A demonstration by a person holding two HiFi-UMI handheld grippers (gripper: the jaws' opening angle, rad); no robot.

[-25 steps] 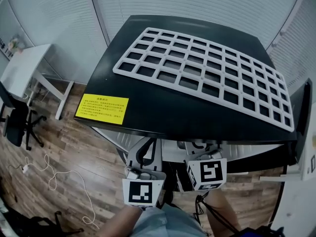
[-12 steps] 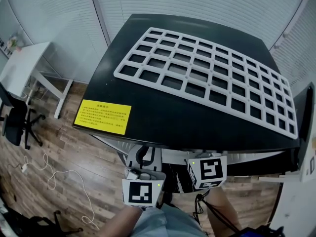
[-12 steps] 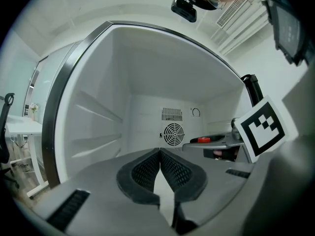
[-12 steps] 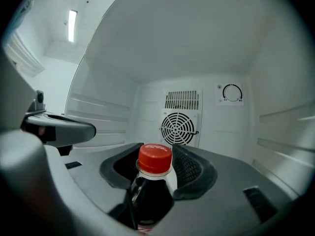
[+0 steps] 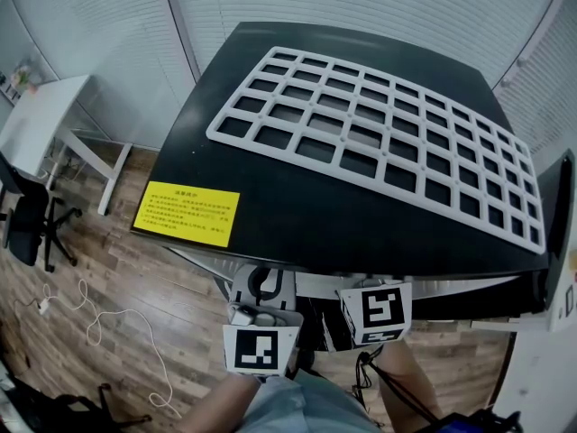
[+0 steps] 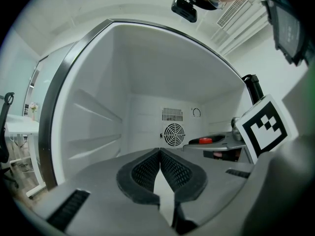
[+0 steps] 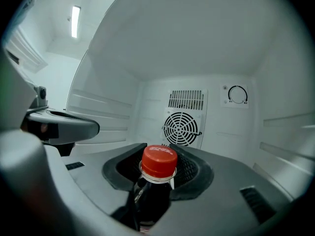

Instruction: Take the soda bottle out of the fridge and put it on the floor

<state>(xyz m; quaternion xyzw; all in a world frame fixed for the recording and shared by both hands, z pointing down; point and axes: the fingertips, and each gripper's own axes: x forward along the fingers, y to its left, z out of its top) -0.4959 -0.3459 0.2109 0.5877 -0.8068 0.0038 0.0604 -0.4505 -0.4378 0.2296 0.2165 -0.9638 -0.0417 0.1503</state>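
Wood floor [image 5: 108, 278] lies around a black-topped fridge [image 5: 361, 215], and both gripper views look into its white inside. The bottle [image 7: 151, 191] stands upright in the fridge, its red cap [image 7: 159, 160] rising between the right tongs [image 7: 158, 152]. Those tongs have just been closing, and their pads [image 7: 189, 168] now look to sit against the bottle's shoulders. I judge the grasp made, or very nearly. The left tongs [image 6: 160, 154] are clenched on nothing, level and just left of the right ones, also inside the fridge.

The task looks to be at an early stage. The reach is done and the grip is being taken, but the bottle has not been lifted. Drawing it out and setting it on the floor are both left.

Beyond the right tongs, on the back wall, is a round fan [image 7: 182, 128], well clear of the bottle. The left tongs sit close beside the way out and may need to give room. A white rack [image 5: 379, 142] lies on the fridge top above both tongs. On the floor to the left of the left tongs trail a cable [image 5: 117, 318] and a chair [image 5: 32, 224], both to be avoided when setting down.
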